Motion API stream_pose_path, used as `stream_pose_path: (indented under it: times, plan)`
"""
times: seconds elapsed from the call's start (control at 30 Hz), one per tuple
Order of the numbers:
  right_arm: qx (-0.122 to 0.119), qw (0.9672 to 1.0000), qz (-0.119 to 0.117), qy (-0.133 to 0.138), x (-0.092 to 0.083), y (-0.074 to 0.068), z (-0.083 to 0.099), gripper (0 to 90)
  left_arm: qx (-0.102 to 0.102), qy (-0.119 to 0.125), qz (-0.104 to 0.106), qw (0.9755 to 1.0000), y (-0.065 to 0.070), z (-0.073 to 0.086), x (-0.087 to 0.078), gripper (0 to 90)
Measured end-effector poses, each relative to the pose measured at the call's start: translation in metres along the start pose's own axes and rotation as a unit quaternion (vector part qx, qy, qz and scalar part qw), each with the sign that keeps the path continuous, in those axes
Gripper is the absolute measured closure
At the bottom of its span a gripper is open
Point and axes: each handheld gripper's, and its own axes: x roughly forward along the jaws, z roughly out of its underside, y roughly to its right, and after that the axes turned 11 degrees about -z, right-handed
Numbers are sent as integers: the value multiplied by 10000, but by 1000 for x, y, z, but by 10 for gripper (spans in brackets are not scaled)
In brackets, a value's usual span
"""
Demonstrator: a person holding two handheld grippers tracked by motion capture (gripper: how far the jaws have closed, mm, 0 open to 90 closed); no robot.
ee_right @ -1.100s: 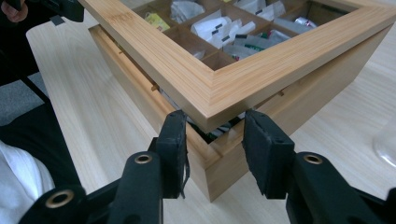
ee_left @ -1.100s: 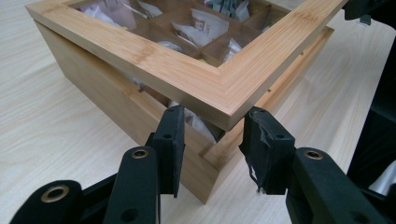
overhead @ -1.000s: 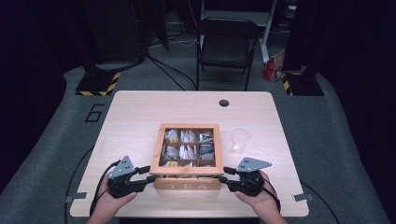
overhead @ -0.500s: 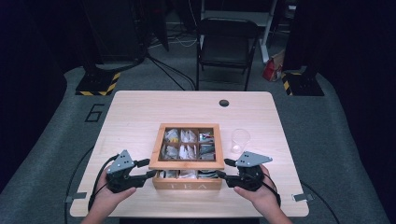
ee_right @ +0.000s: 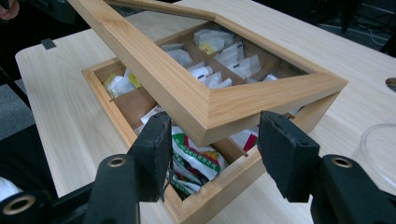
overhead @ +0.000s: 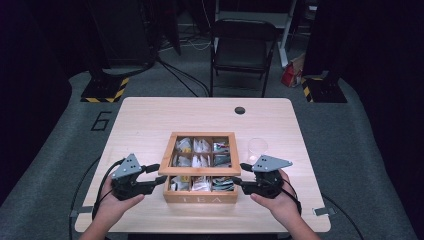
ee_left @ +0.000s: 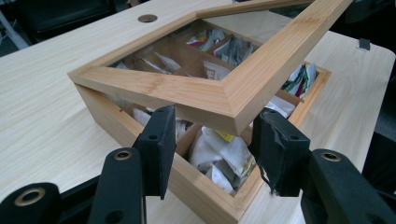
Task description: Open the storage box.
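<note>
Lid (ee_left: pixel 224 88): wooden frame with a clear pane, raised at the near edge and tilted over the box; its far edge stays low at the back of the box.
Box (overhead: pixel 202 196): wooden tea box near the middle of the table, closer to the person's side; compartments hold tea bags (ee_right: pixel 198 161).
Left gripper (overhead: pixel 156 176): at the left near corner of the lid; in the left gripper view the corner sits between the two pads (ee_left: pixel 159 144). The jaws have just been opening; they stand half wide, and whether the pads press the wood cannot be told.
Right gripper (overhead: pixel 241 177): at the right near corner of the lid; the corner lies between its pads (ee_right: pixel 282 154), with a gap visible at each side, so it is not clamped. The jaws have just been opening.
Glass (overhead: pixel 257 148): clear, on the table just right of the box.
Table (overhead: pixel 150 120): light wood, with a round hole (overhead: pixel 240 110) near the far edge.
Chair (overhead: pixel 242 45): dark, behind the table.
</note>
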Motion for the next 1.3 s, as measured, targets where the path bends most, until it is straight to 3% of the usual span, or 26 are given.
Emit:
stream_pose_path:
  times: [0.17, 0.27, 0.37, 0.8, 1.0, 1.2, 1.3]
  plan:
    - [-95, 9999, 77, 83, -2, 1, -8, 449, 11, 44, -66, 10000, -2, -8, -1, 512]
    - [11, 9999, 78, 148, -3, 2, -12, 450, 56, 90, -104, 9999, -3, -12, -1, 516]
    - [-47, 9998, 77, 178, -3, 4, -15, 452, 110, 93, -151, 9998, -3, -17, -2, 515]
    - [101, 9998, -2, 173, -8, 13, -33, 460, 108, 31, -80, 9999, -13, -36, -3, 524]
    - [208, 9994, -70, 272, -11, 20, -42, 476, -56, 90, -24, 9999, -21, -47, -2, 526]
    - [32, 9996, 47, 261, -11, 25, -55, 478, -186, 132, 70, 9997, -30, -56, -2, 540]
    - [130, 9995, 59, 280, -10, 28, -59, 478, -244, 215, 72, 9994, -33, -59, -1, 540]
